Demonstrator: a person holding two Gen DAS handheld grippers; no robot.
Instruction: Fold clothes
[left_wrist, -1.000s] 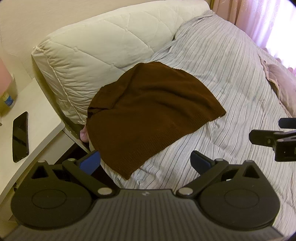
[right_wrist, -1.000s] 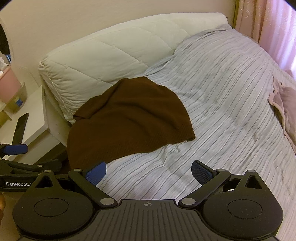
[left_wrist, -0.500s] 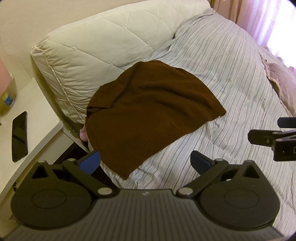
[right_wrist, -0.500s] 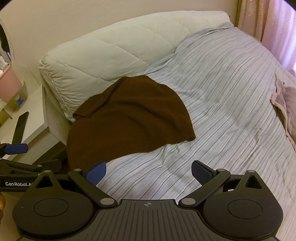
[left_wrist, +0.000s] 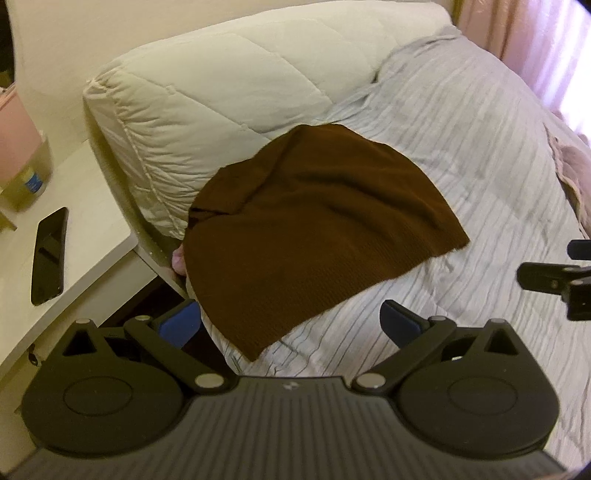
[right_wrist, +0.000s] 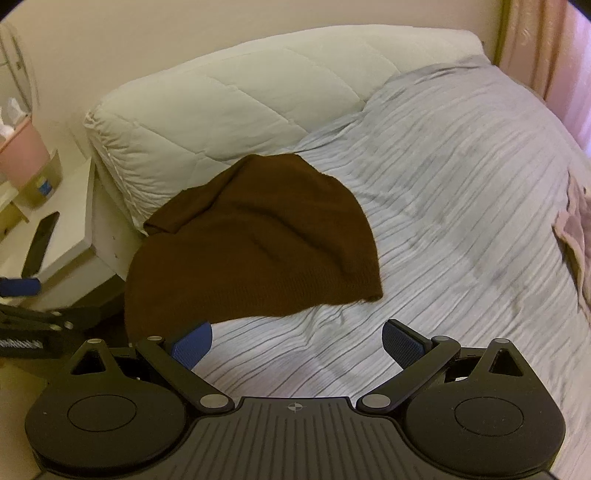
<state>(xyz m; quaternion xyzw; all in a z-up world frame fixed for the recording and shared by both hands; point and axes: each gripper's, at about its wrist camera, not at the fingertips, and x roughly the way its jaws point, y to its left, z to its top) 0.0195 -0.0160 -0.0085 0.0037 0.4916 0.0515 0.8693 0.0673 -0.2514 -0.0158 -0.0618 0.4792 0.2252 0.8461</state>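
Note:
A brown knit garment (left_wrist: 314, 229) lies spread on the striped grey bed cover (left_wrist: 461, 147), its near corner hanging over the bed's left edge; it also shows in the right wrist view (right_wrist: 255, 247). My left gripper (left_wrist: 291, 325) is open and empty, hovering just short of the garment's near hem. My right gripper (right_wrist: 295, 345) is open and empty above bare bed cover (right_wrist: 443, 184), just short of the garment's near edge. The right gripper shows at the right edge of the left wrist view (left_wrist: 554, 280).
A white quilted pillow (left_wrist: 229, 81) leans against the wall behind the garment. A white nightstand (left_wrist: 74, 221) at left holds a black phone (left_wrist: 48, 254). A pinkish cloth (right_wrist: 576, 236) lies at the bed's right edge. Pink curtains (right_wrist: 546, 44) hang at far right.
Both grippers have shifted slightly; the views have turned a little, so the garment sits more to the right in the frames. The garment has not moved. Both grippers stay open.

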